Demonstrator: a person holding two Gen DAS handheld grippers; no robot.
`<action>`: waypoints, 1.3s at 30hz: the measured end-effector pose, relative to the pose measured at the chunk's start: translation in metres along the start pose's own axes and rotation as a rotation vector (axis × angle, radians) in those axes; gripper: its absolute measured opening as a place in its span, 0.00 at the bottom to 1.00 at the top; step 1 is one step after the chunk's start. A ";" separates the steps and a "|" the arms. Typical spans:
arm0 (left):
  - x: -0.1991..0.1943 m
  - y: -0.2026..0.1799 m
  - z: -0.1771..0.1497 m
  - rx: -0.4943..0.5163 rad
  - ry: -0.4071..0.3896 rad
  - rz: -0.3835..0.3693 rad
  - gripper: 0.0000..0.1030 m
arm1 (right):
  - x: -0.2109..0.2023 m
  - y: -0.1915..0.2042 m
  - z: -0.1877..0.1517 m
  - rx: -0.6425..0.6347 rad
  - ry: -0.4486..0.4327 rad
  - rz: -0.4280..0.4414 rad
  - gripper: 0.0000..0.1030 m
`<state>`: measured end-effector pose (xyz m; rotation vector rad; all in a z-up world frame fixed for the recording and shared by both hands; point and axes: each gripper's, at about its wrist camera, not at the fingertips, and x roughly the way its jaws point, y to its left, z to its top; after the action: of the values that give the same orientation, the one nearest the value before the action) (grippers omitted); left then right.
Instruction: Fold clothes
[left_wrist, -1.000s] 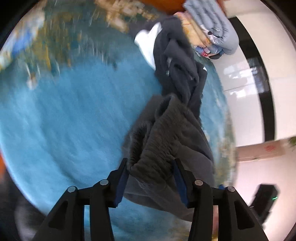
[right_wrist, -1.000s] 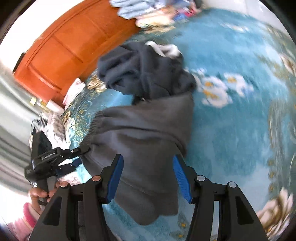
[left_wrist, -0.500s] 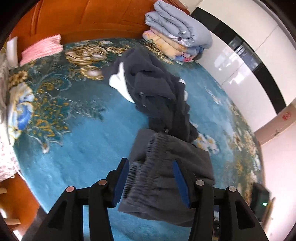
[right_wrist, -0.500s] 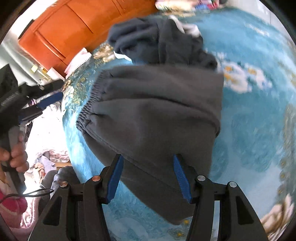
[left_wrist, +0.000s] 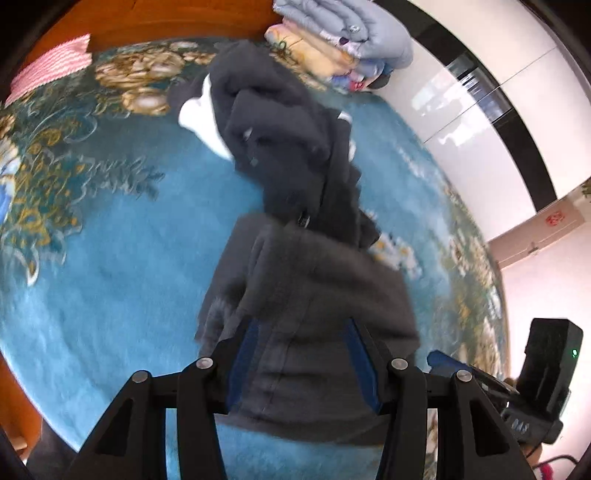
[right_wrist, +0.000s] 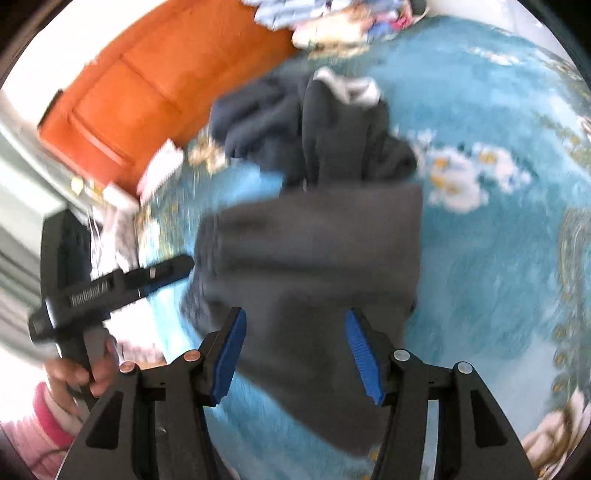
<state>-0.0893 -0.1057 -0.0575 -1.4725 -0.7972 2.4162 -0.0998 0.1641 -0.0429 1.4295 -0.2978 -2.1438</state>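
Blue floral carpet (left_wrist: 92, 295) meets orange wood wardrobe (right_wrist: 129, 92)

Motion blur smears the right wrist view, softening the grey garment (right_wrist: 314, 254) at centre. That cloth hides the left gripper (left_wrist: 301, 354) jaws' tips. The stacked quilts (left_wrist: 343, 40) are cut off at the top edge.

Bright daylight in both views. Left wrist: glare w/ reflections on the glossy white wall (left_wrist: 476, 110); blue rug (left_wrist: 92, 295) evenly lit, shadows soft. Motion blur on the grey garment (left_wrist: 314, 295), rug fairly sharp. Right wrist: heavy motion blur throughout, orange wood panel (right_wrist: 147, 92) smeared, upper left washed out. Fisheye bends edges; dark vignette at corners.
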 end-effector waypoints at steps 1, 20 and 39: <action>0.006 0.000 0.003 -0.003 0.011 -0.003 0.52 | 0.001 -0.003 0.006 0.005 -0.010 -0.003 0.56; 0.002 0.061 -0.009 -0.183 0.030 -0.121 0.73 | 0.007 -0.060 -0.003 0.202 -0.055 0.137 0.73; 0.067 0.094 -0.015 -0.315 0.198 -0.288 0.93 | 0.052 -0.120 -0.045 0.559 -0.030 0.300 0.84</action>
<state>-0.0985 -0.1500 -0.1645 -1.5457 -1.2866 1.9669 -0.1117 0.2401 -0.1572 1.5169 -1.1188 -1.9109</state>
